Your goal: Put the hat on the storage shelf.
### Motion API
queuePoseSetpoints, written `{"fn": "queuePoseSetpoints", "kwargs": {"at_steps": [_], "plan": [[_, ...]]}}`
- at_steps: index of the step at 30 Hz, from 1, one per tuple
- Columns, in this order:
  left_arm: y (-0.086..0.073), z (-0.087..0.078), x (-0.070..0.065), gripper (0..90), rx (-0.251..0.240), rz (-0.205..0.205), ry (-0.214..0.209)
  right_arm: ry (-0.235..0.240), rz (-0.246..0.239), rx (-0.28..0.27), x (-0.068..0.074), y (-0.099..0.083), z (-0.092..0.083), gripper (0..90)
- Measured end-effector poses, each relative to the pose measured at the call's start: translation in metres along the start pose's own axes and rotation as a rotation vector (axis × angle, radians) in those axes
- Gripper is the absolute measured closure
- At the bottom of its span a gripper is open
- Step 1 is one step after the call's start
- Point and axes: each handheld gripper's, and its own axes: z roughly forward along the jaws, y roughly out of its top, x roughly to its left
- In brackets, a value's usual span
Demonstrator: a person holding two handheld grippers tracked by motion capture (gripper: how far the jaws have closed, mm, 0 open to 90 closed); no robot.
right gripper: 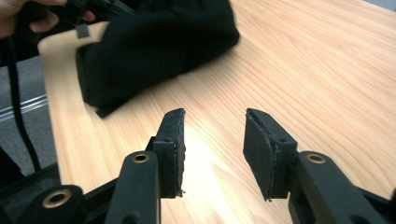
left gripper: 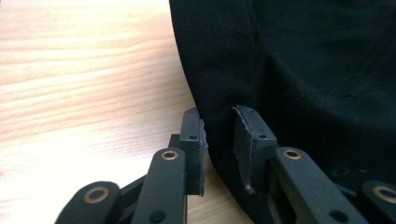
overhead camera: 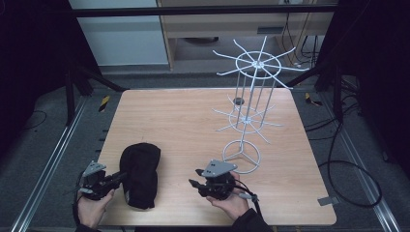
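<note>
Black cloth cap lies near your edge of the pale wooden table, at the left, well away from the white wire rack with spokes that stands at the far right; your left gripper is at the cap's left side, and in the left gripper view its jaws are a little apart with a fold of the cap's edge between them; the pads do not seem to press on the cloth, so the cap is not pinched; your right gripper has its jaws spread wide with nothing between them, only bare table under them, and the cap lies a way off from it.

What could go wrong: if you lift the left gripper now, the cloth may just slip out, because the jaws are loose on it; if you squeeze on only a thin bit of the edge, the soft cap may sag, fold or drop when it goes up; the cap sits close to the table's near edge, so a push toward you could slide it off; if you carry it to the rack, a spoke could snag the cloth, or a bump could tip the light rack over.

No brand, label or writing can be read on the cap, the grippers or the rack; a small tag shows by the cap in the right gripper view, but it is too blurred to read.
</note>
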Motion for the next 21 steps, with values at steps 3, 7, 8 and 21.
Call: {"fn": "queuePoseSetpoints", "kwargs": {"at_steps": [3,7,8,21], "plan": [[-0.001,0.005,0.003,71.3,0.028,0.004,0.042,-0.024,0.011,-0.001,-0.006,-0.01,-0.009,57.3],[-0.001,0.004,0.004,70.2,0.048,0.012,0.097,-0.055,0.025,-0.002,-0.014,-0.022,-0.021,56.1],[-0.001,0.003,0.004,68.7,0.042,0.012,0.108,-0.064,0.028,-0.002,-0.016,-0.025,-0.025,55.8],[0.024,-0.031,-0.011,52.5,-0.115,0.032,0.093,-0.209,0.103,-0.029,-0.046,-0.058,-0.078,53.1]]}}
